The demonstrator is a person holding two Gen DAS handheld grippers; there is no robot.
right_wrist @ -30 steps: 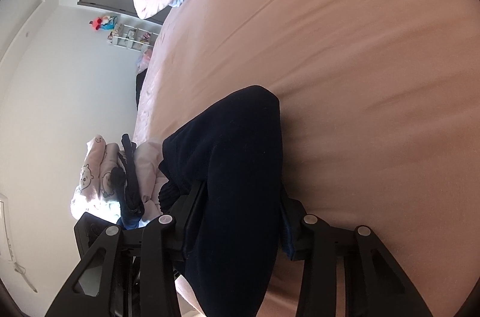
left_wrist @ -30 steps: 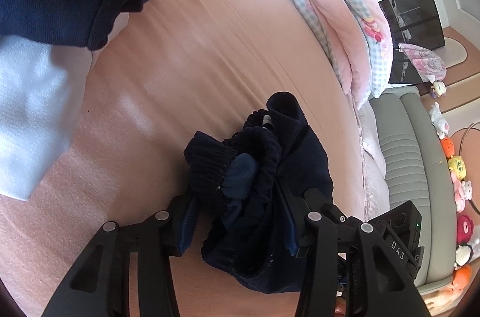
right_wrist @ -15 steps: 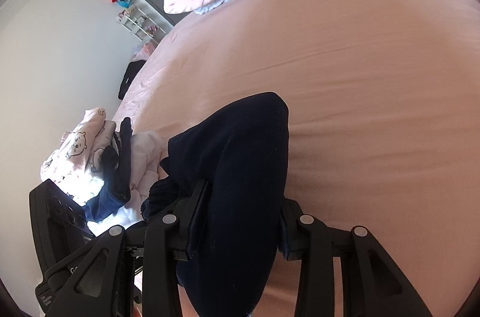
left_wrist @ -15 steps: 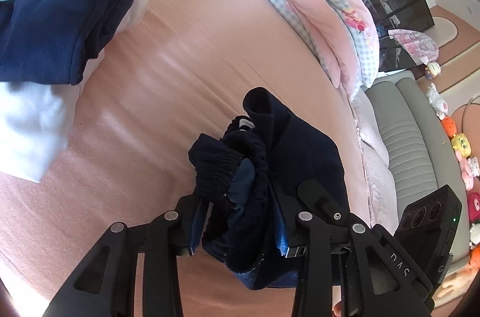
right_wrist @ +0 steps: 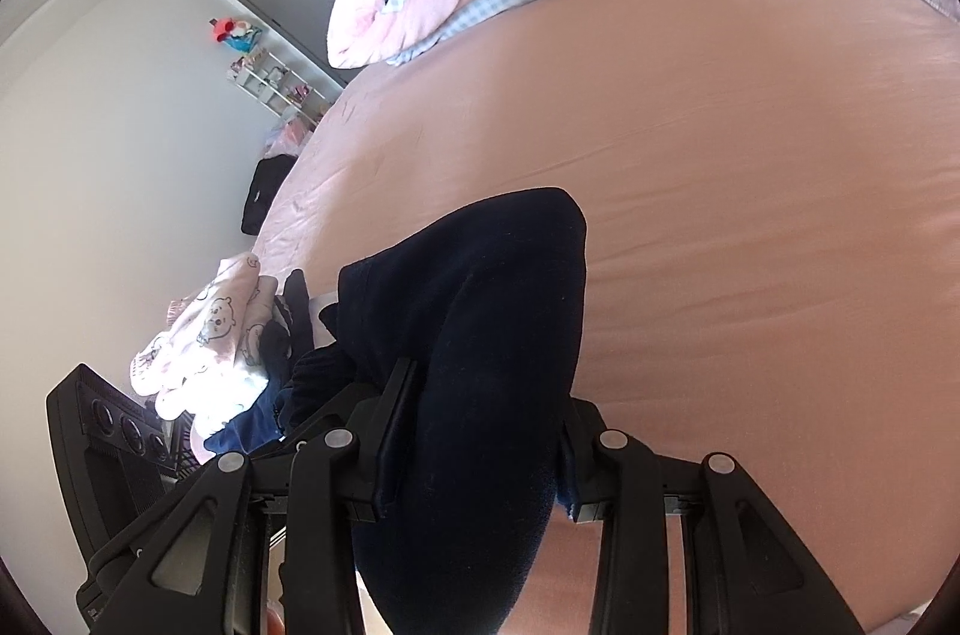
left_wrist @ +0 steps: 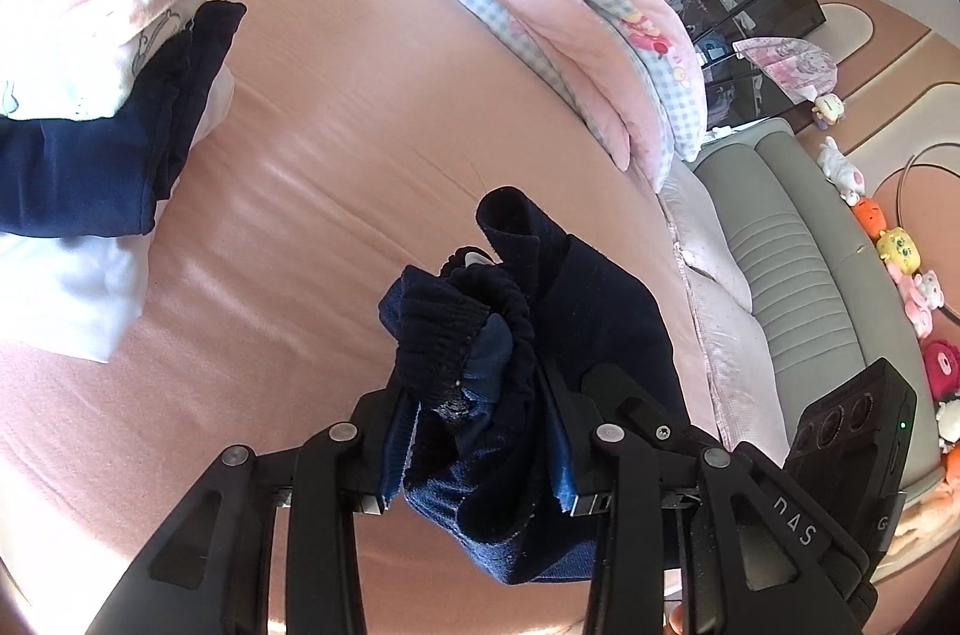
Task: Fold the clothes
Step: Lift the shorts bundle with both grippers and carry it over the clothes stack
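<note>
The left gripper [left_wrist: 474, 446] and the right gripper [right_wrist: 474, 446] are each clamped on the dark navy garment [left_wrist: 510, 335], held bunched above the pink bed [left_wrist: 336, 155]; it looks soft, limp and light, so gripping the ribbed waistband seems best

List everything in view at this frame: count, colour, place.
garment: 1, navy, bunched, held above the bed by both claws
bed: 1, pink sheet, under everything
stack: 1, folded clothes, white-print, navy, white, bed's left edge
quilt: 1, pink with blue check, folded at bed's far end
sofa: 1, grey, right of bed
plush toys: several, mixed colours, floor by sofa
cabinet: 1, dark glass, behind quilt
left claw: black, shut on garment
right claw: black, shut on garment
</note>
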